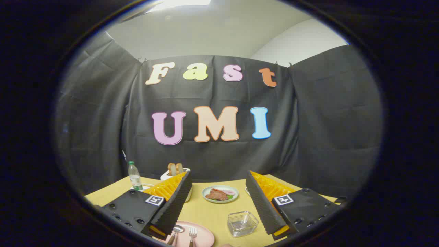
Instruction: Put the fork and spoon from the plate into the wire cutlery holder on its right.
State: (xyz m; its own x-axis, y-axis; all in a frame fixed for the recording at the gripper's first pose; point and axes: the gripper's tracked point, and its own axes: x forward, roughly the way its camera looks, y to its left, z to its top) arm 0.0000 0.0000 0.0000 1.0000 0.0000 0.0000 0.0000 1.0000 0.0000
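Note:
A pink plate (pixel 204 234) lies on the yellow table, low between my fingers and close to the left one. On it rest a spoon (pixel 177 230), its bowl partly under the left finger, and a fork (pixel 192 234) just to its right, tines pointing away from me. To the plate's right stands the small square cutlery holder (pixel 242 223), with nothing visible in it, just inside the right finger. My gripper (pixel 218 176) is open wide, held above the table, with nothing between its fingers.
Beyond the fingers, mid-table, sits a pale green plate of food (pixel 220 194). At the back left are a water bottle (pixel 134 176) and a white toaster (pixel 175 172) with bread slices. The yellow table (pixel 212 214) ends at the black cloth wall.

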